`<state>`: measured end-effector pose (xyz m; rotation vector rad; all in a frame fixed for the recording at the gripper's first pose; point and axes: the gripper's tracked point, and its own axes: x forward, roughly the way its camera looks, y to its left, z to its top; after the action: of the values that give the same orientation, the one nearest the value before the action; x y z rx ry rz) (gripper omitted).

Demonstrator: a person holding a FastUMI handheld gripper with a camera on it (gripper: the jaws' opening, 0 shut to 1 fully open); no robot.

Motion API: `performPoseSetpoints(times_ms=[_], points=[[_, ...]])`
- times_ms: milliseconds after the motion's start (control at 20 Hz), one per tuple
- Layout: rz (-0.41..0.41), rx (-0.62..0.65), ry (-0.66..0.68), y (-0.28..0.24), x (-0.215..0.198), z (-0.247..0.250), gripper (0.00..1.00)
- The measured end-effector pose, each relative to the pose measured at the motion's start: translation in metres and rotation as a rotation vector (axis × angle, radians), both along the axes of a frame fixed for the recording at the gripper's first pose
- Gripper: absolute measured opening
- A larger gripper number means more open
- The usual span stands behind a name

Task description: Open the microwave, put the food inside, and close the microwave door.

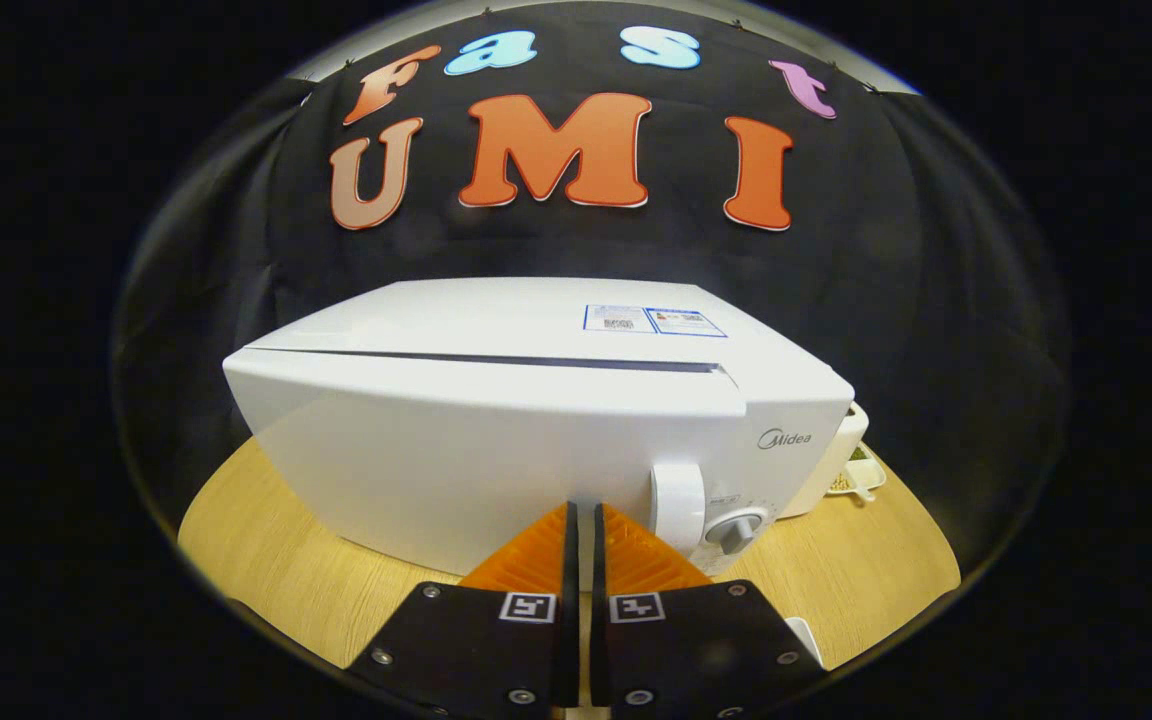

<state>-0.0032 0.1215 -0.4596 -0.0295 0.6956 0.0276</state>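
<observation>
microwave (496, 440) just ahead of closed claw (583, 515)

The microwave (496, 440) has a smooth, faintly glossy plastic-looking shell with a paper sticker (653, 320) on top. The table (276, 560) shows matt light wood grain. The gripper (583, 530), fingers together, has ribbed pads (526, 560).
</observation>
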Motion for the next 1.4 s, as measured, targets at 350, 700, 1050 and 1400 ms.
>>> performPoseSetpoints(times_ms=[350, 700, 1050, 1400], points=[[0.028, -0.006, -0.021, -0.004, 0.009, 0.003, 0.04], [0.061, 0.0, -0.211, -0.017, 0.007, 0.109, 0.11], [0.046, 0.027, -0.431, -0.062, 0.024, 0.27, 0.5], [0.083, 0.03, -0.569, -0.09, 0.03, 0.401, 0.92]])
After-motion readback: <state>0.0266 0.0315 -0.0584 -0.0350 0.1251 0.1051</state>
